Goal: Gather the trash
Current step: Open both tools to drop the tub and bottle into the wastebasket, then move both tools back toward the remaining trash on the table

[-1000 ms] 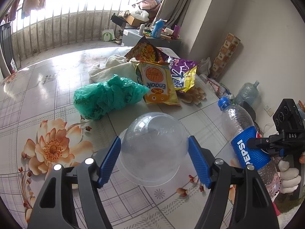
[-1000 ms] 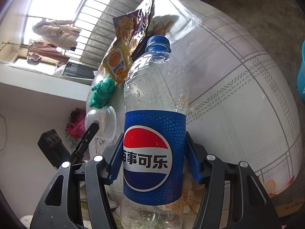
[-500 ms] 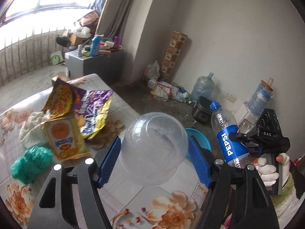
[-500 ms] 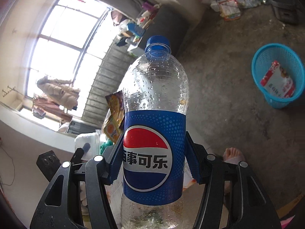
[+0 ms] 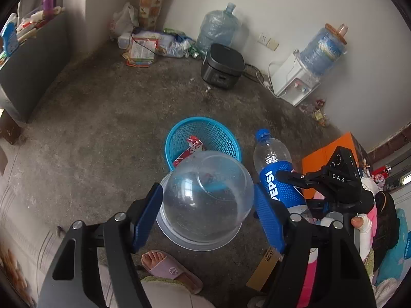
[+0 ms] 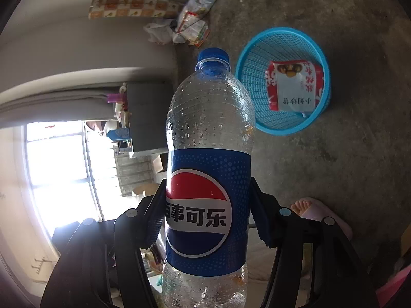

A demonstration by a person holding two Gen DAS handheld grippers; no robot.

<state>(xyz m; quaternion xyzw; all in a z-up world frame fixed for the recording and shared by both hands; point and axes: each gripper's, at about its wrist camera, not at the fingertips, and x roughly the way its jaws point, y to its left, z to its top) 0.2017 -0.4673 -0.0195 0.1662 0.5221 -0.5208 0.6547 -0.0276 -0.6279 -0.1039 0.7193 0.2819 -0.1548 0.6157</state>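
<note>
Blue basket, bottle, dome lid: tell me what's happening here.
A person is collecting trash with a pair of tongs in each hand. The left tongs grip a clear plastic dome lid, held above the floor just short of the blue basket. The right tongs clamp an empty Pepsi bottle by its label, beside the basket. The basket stands on the concrete floor and already holds a red-and-white snack wrapper. Neither item has been dropped in yet.

The basket (image 5: 226, 134) is bright blue mesh, holding a red-and-white wrapper (image 6: 295, 84). The clear bottle (image 6: 208, 179) wears a blue label and cap. The floor (image 5: 102, 118) is mottled grey.
</note>
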